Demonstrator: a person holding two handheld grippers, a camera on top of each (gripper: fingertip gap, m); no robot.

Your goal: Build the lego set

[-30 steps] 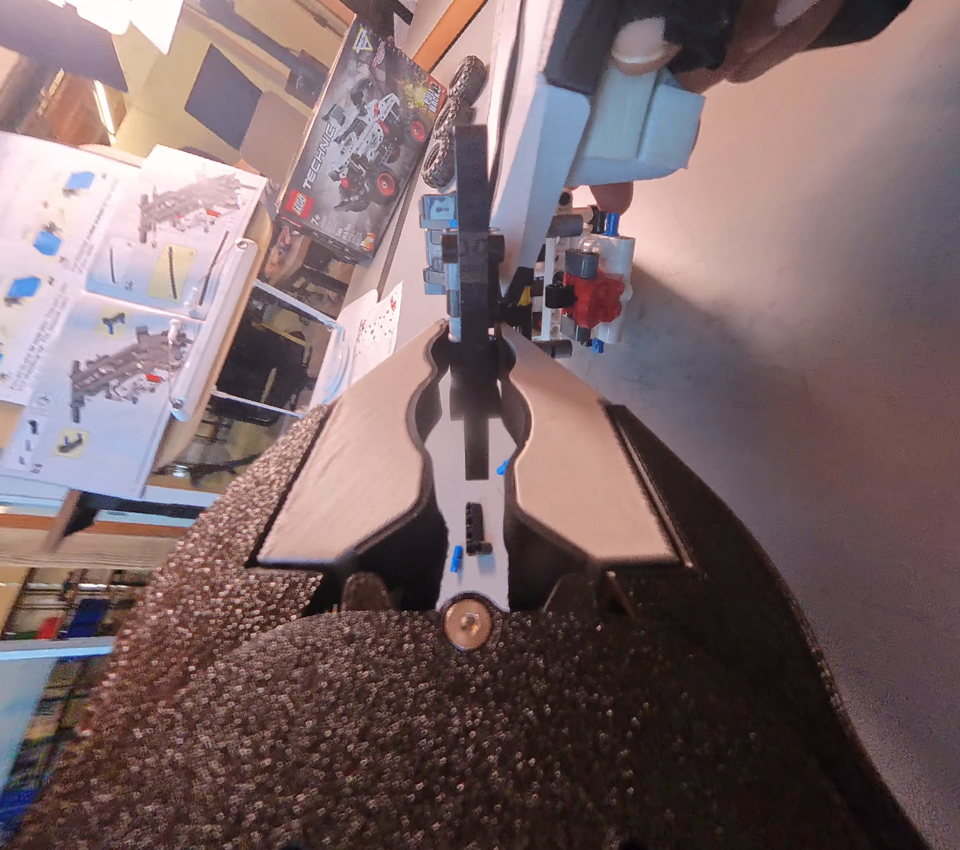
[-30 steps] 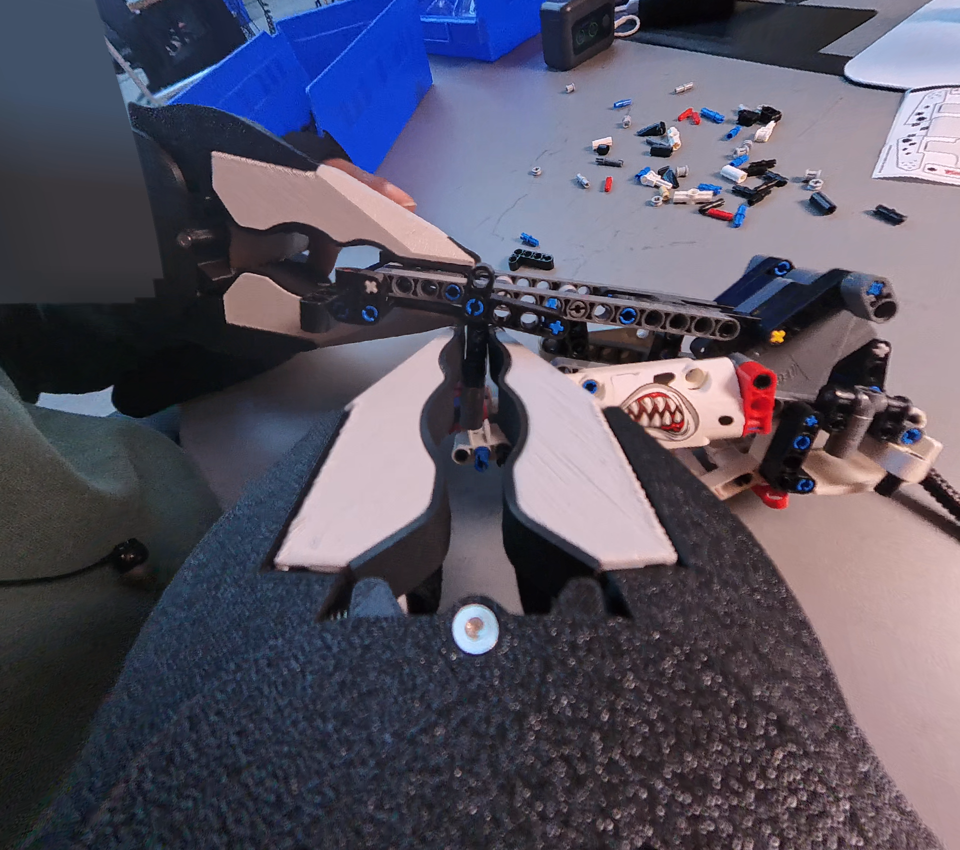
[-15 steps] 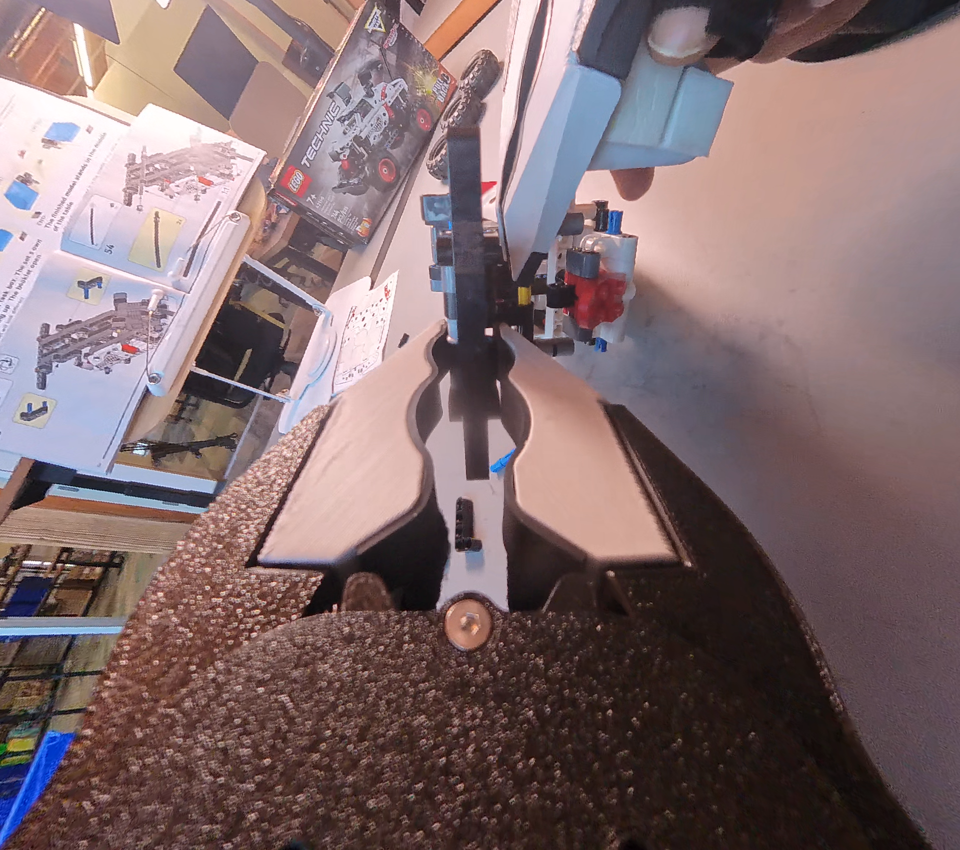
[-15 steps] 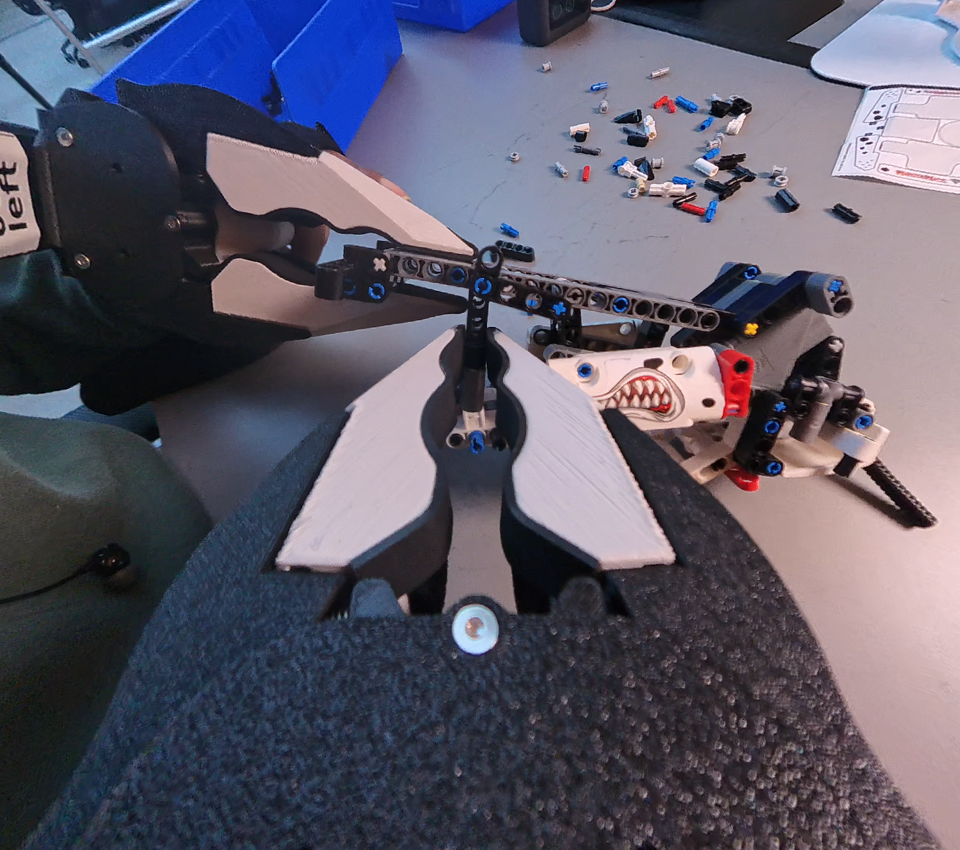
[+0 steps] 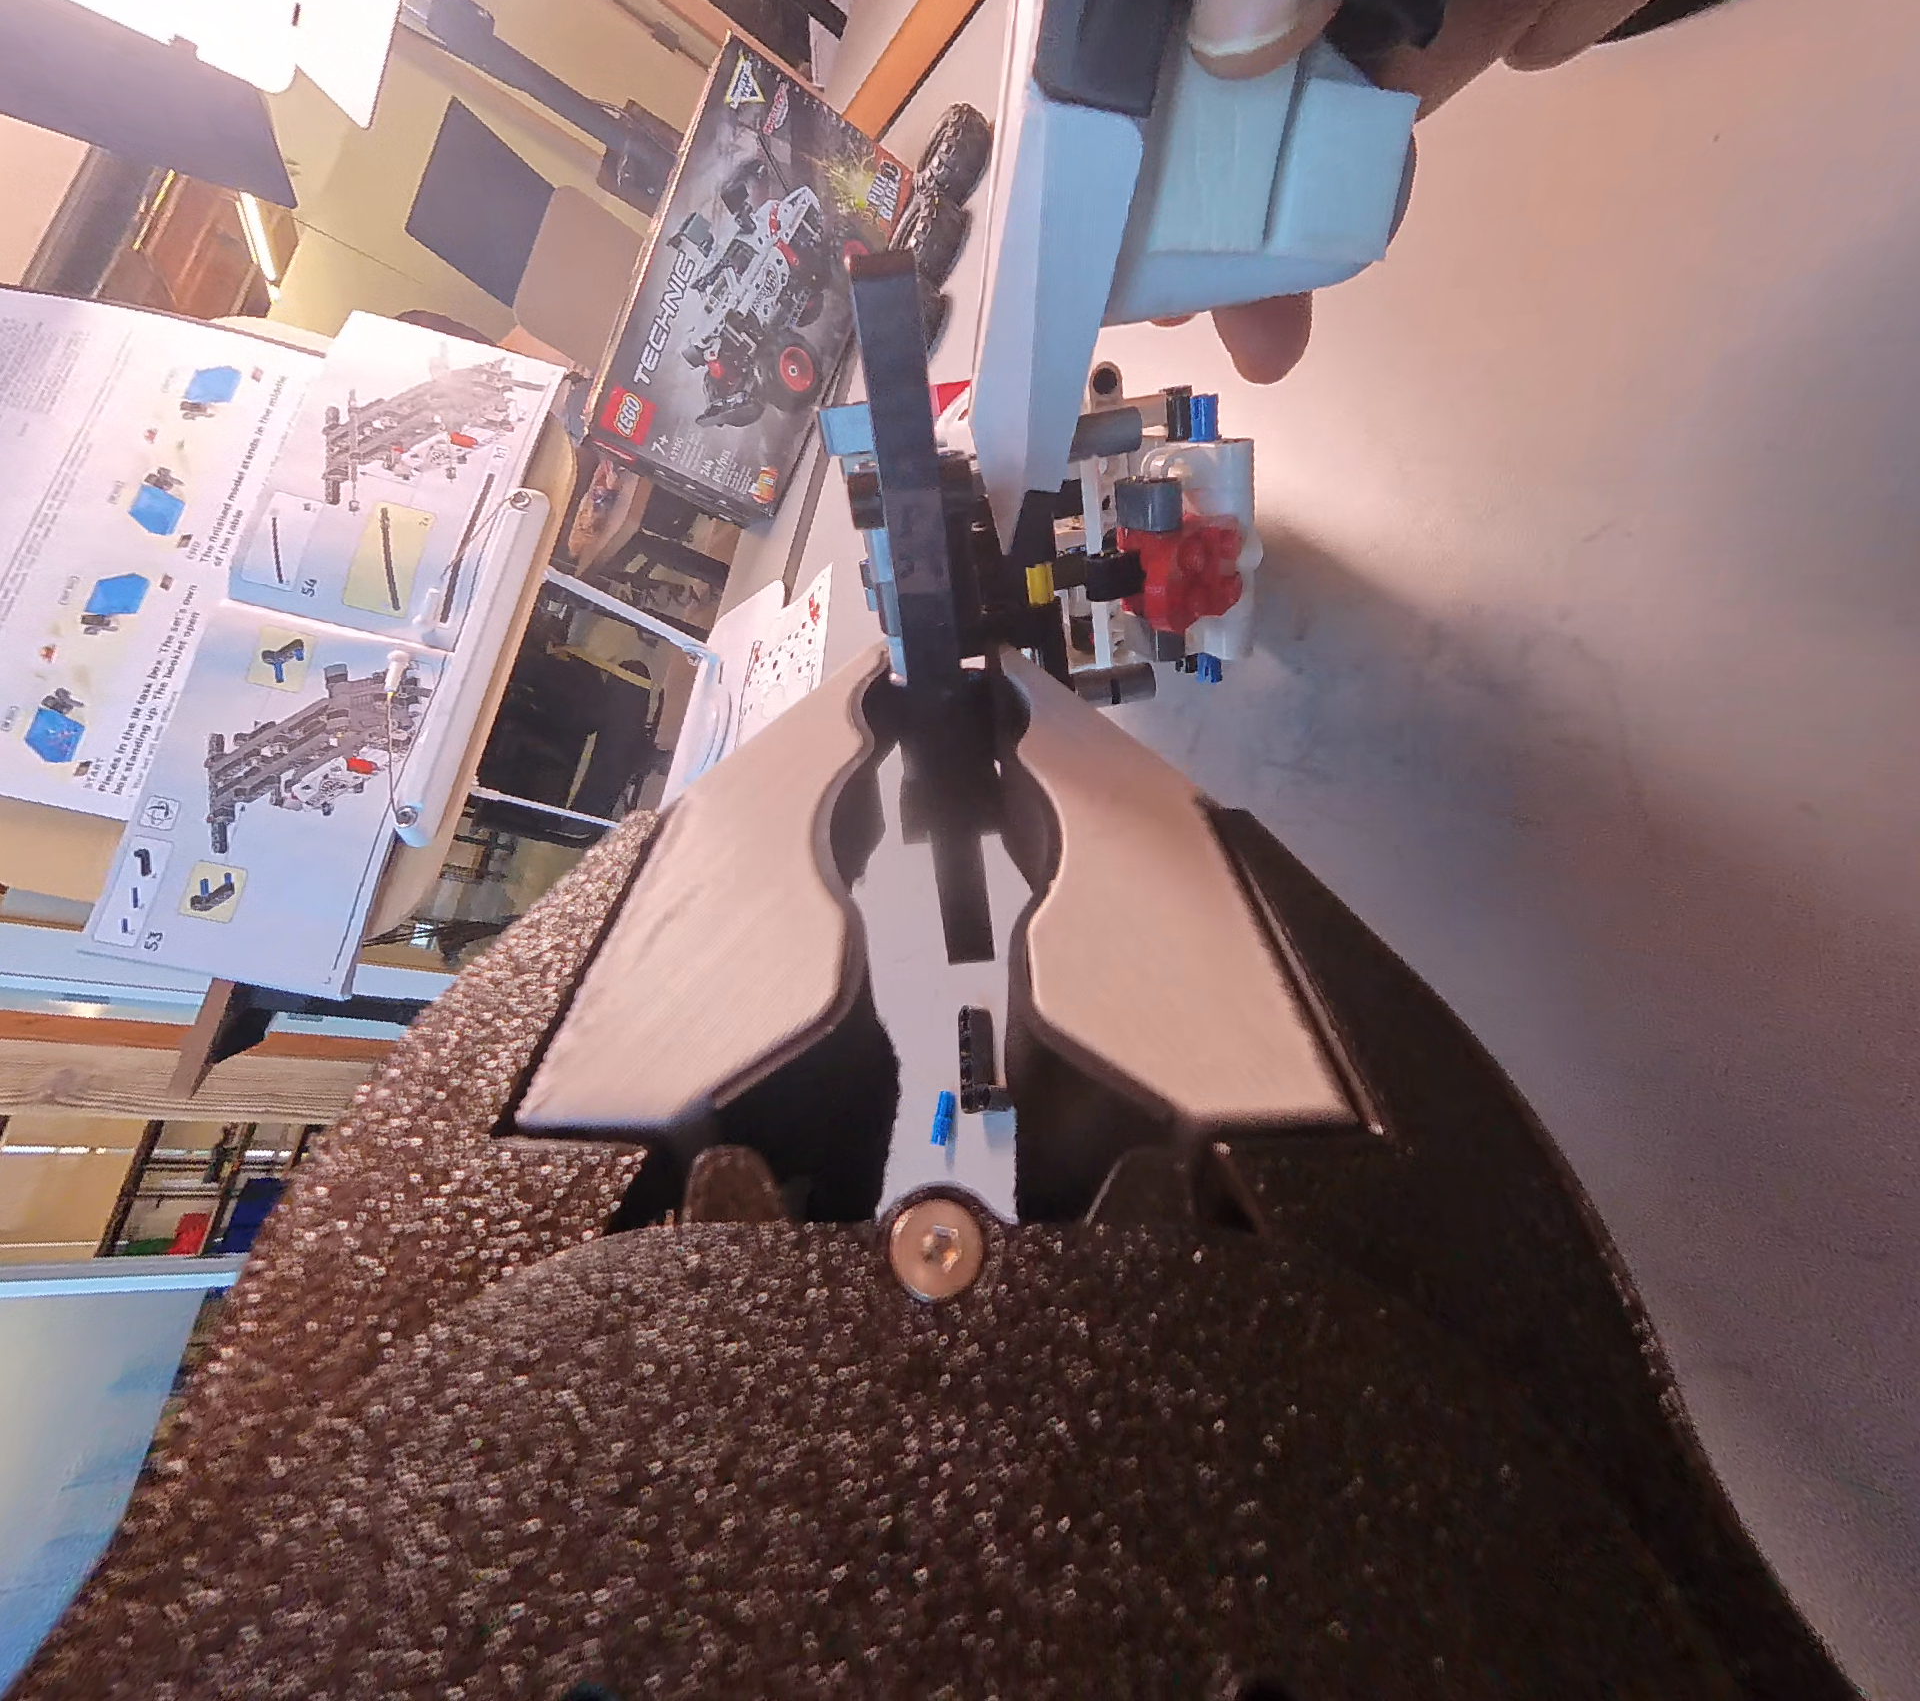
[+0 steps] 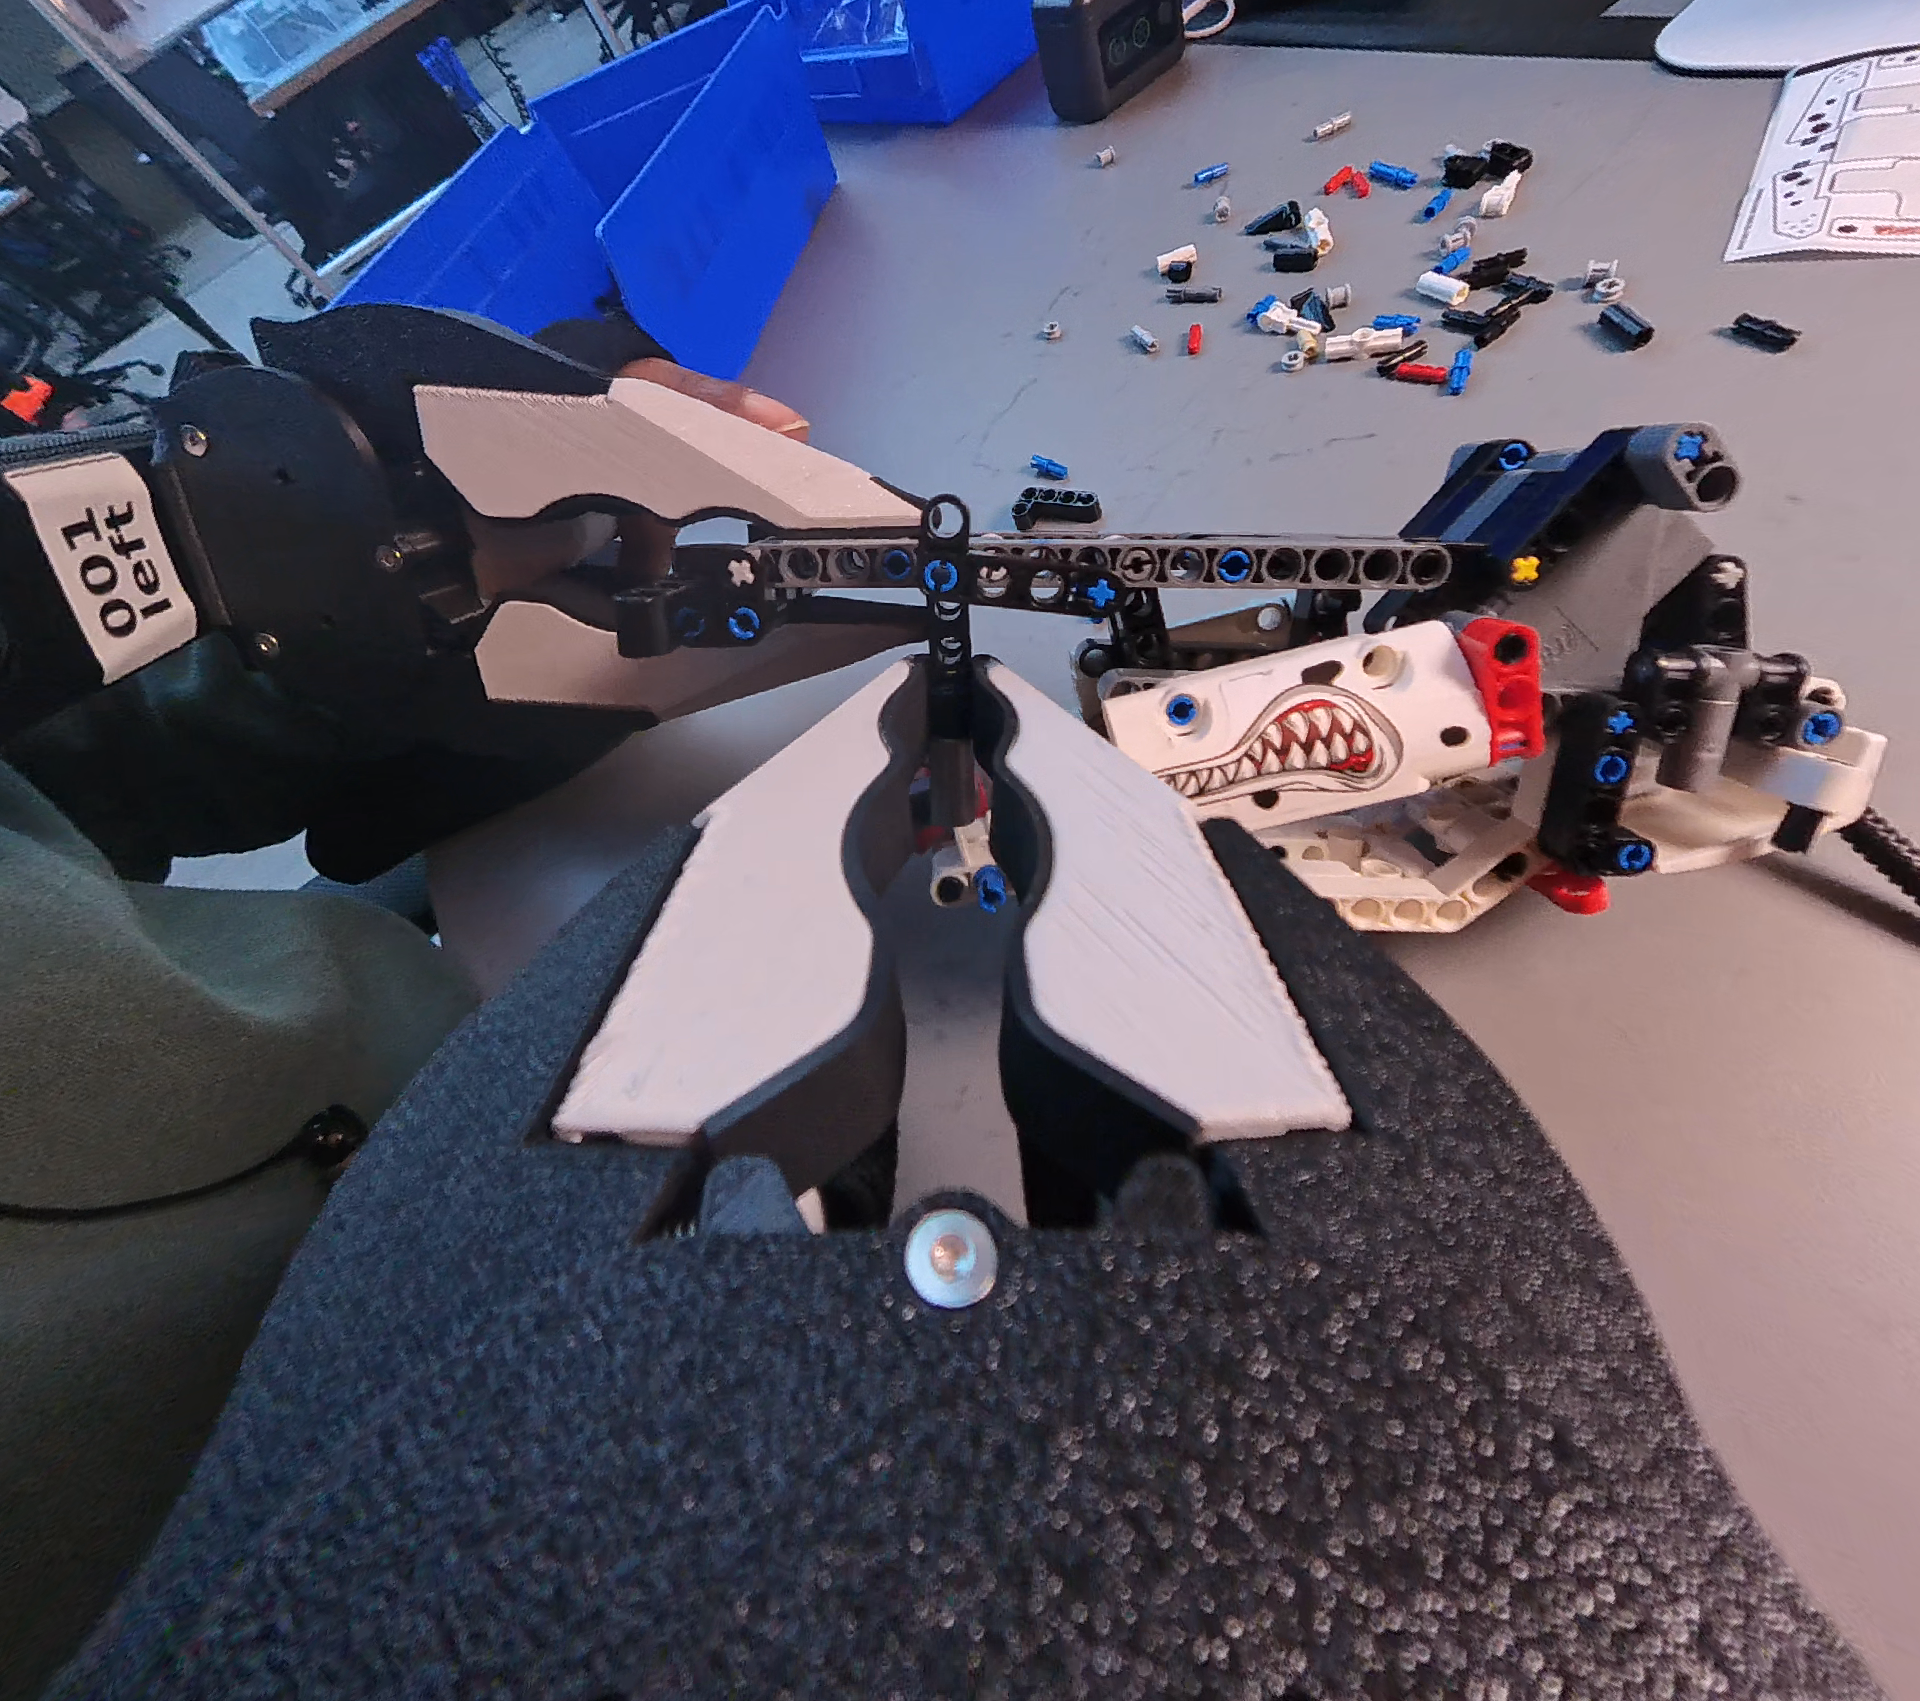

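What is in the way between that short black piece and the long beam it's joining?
Nothing visible. The right gripper holds the short black lego beam right against the long black holed beam, which the left gripper grips at its other end.

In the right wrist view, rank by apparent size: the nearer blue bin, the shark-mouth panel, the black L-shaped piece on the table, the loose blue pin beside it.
1. Nearer blue bin
2. Shark-mouth panel, though it is closer to the camera
3. Black L-shaped piece
4. Loose blue pin
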